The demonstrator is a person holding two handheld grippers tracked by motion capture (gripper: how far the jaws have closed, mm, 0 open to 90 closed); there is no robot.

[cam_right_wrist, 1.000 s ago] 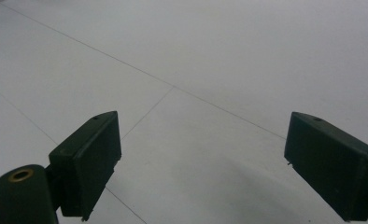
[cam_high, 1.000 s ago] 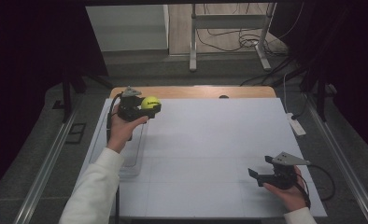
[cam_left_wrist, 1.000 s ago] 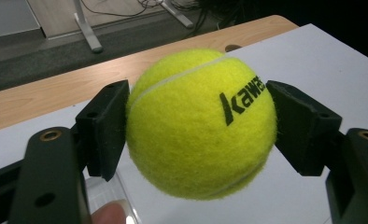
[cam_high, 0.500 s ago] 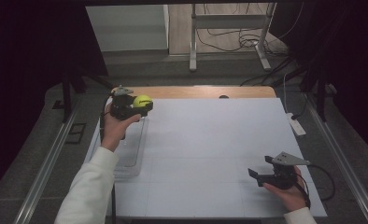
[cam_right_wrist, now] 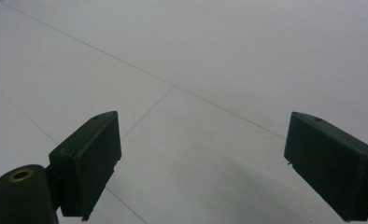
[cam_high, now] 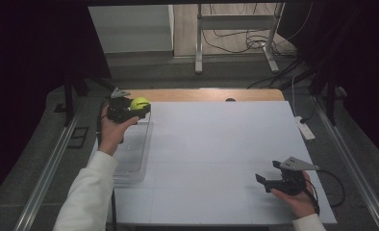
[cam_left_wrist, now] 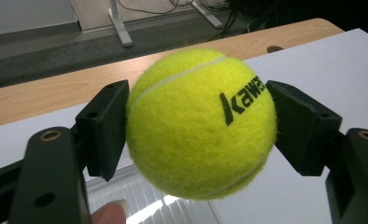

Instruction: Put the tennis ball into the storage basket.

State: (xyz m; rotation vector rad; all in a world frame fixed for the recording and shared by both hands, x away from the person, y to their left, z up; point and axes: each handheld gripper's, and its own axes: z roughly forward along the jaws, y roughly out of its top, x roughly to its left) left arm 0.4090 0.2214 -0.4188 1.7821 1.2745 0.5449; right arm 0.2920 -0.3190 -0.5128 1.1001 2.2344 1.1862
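Currently left gripper [cam_high: 140, 107] clamps tennis ball [cam_high: 139, 103] between both pads, above far end of clear tray [cam_high: 132, 159]. Right gripper [cam_high: 270, 174] wide open, empty, well right of tray. Risk: round felt ball squirts from flat pads, bounces past tray rim.

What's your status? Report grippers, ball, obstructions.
Left gripper shut on ball, above clear tray at table's far left. Right gripper open, nothing between jaws, over white tabletop. Nothing in the way.
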